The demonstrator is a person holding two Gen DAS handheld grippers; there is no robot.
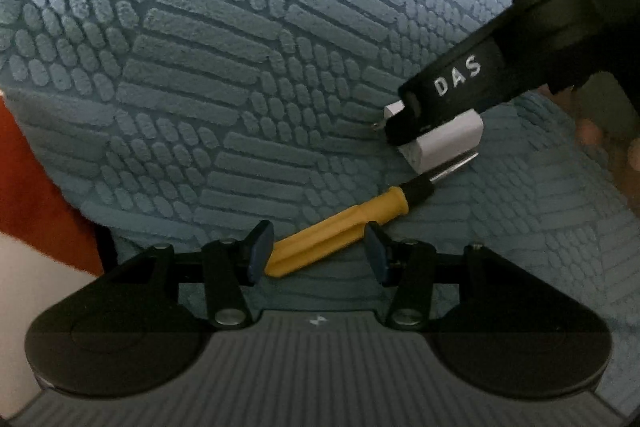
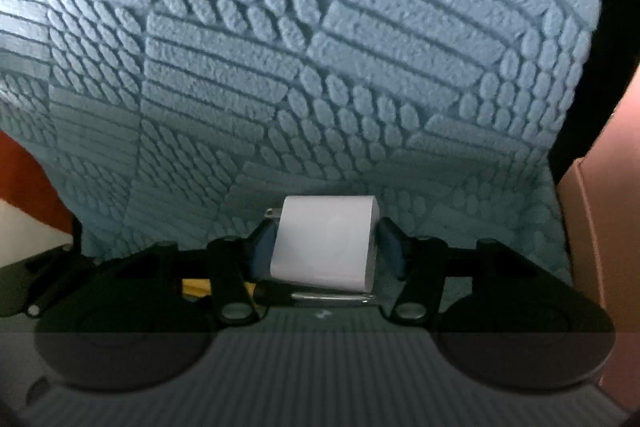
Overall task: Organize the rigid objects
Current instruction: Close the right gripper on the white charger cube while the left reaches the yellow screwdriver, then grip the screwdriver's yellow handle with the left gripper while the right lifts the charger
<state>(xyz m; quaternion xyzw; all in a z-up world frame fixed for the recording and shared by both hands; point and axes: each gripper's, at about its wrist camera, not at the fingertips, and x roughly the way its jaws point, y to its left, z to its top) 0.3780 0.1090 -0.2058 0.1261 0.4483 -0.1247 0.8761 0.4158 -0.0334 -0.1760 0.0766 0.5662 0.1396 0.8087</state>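
A yellow-handled screwdriver point(image 1: 340, 223) lies on the blue textured mat point(image 1: 240, 67), its handle end between the pads of my left gripper point(image 1: 318, 253), which is open around it. Its metal shaft point(image 1: 454, 167) runs under a white plug charger point(image 1: 440, 143). My right gripper point(image 1: 404, 125) holds that charger just above the shaft. In the right wrist view the charger point(image 2: 326, 241) sits between the blue pads of my right gripper point(image 2: 326, 247), which is shut on it; the shaft point(image 2: 332, 297) shows below it.
The mat point(image 2: 320, 47) fills most of both views. An orange-red surface point(image 1: 36, 187) lies at the left past the mat edge. A pinkish box-like edge point(image 2: 600, 207) stands at the right.
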